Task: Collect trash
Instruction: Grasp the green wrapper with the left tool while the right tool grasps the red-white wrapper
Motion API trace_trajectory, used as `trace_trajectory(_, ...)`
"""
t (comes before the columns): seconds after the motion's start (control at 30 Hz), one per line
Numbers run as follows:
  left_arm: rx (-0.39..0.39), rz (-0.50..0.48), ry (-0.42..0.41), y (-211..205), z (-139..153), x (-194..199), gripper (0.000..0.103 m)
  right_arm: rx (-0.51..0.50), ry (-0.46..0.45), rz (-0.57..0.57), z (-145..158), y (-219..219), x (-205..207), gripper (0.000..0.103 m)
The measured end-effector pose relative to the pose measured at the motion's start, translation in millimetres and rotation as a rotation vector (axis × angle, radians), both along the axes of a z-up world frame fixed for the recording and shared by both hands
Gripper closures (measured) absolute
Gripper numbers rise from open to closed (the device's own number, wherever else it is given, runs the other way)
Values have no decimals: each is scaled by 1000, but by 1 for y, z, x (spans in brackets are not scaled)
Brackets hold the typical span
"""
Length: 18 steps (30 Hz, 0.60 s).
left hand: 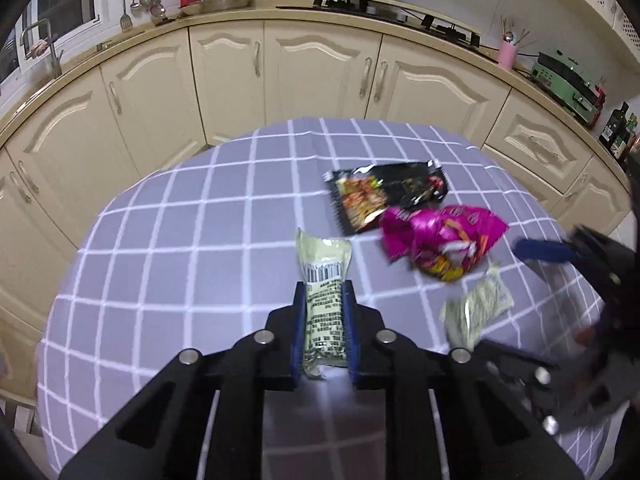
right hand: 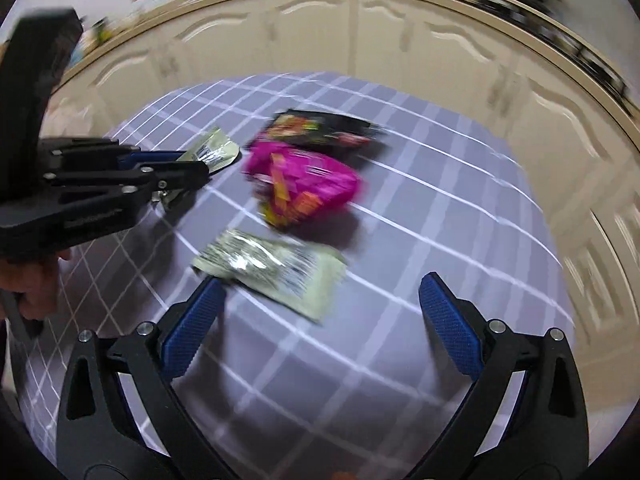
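Left gripper [left hand: 323, 300] pinches a pale wrapper [left hand: 325, 280] on the desk [left hand: 168, 240] left of the pink bag [left hand: 436, 240]; right gripper [right hand: 320, 300] spread by a second wrapper [right hand: 272, 272].

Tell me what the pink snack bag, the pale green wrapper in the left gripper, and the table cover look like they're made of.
Pink snack bag: thin glossy plastic film, probably foil-lined, judging by sharp crinkles and bright glints.
Pale green wrapper, pinched by the left gripper: printed plastic film, duller, with a barcode; it creases softly.
Table cover: looks like smooth wipeable vinyl or coated cloth with a printed grid; a fold ridge shows, but I can't tell which.
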State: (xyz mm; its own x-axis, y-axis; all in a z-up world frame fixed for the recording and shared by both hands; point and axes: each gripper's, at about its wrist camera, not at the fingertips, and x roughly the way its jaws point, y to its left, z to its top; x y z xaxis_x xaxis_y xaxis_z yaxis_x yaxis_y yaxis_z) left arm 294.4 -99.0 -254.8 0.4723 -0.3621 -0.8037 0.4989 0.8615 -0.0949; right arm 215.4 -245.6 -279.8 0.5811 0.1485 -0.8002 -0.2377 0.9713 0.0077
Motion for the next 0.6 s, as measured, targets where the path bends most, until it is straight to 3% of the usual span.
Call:
trace_trajectory(0.07, -14, 13, 5, 14, 0, -5, 87, -3, -18, 5, 1, 4, 4, 23)
trace_trajectory(0.13, -17, 26, 6, 24, 0, -10, 87, 25, -23, -1, 6, 3, 4, 58)
trace_trajectory(0.27, -32, 37, 12, 36, -1, -18, 87, 17, -21, 18, 9, 11, -1, 75)
trace_trajectory(0.33, -40, 35, 13, 38, -1, -23, 87, 50, -8, 18, 10, 13, -6, 91)
trace_trajectory(0.6, -91, 15, 29, 37, 3, -51, 90, 272, 23, -80, 12, -4, -41, 93)
